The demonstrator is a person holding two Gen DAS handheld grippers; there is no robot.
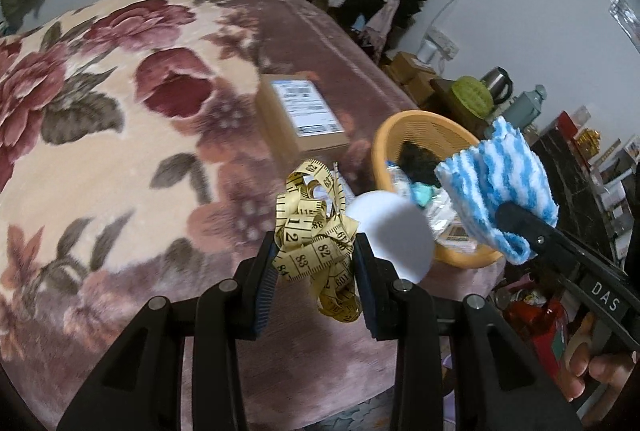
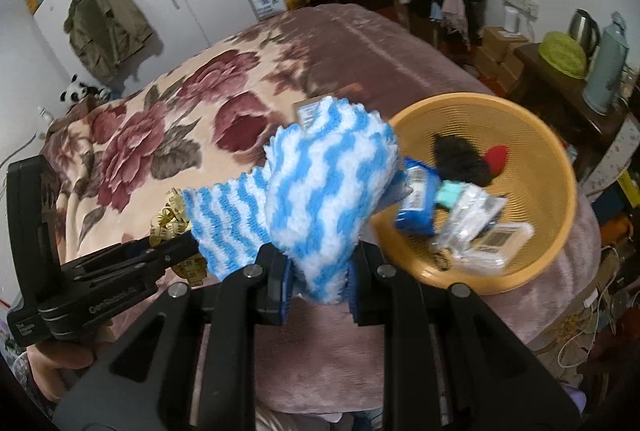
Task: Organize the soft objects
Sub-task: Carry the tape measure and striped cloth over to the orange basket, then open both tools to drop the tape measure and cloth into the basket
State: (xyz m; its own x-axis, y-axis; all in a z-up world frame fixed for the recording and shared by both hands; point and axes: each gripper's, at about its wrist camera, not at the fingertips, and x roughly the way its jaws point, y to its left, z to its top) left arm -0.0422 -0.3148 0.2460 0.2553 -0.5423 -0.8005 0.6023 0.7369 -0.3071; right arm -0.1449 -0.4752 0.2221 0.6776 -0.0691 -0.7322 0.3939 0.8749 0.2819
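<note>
aloft: tape measure (image 1: 316, 231); striped cloth (image 2: 320, 199)

Yellow tape measure (image 1: 316, 231) with black numerals, blue-and-white wavy-striped fluffy cloth (image 2: 320, 199), orange basket (image 2: 552, 231), cream and mauve blanket (image 1: 120, 151) with dark red flowers, brown cardboard box (image 1: 300, 115), possibly white ball (image 1: 392, 235)

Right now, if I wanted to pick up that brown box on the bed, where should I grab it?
Grab the cardboard box across its two long sides, coming straight down from above. It lies flat on the blanket, label up, so only the top and sides are free. It looks narrowest that way, so opened tongs would probably fit.
</note>
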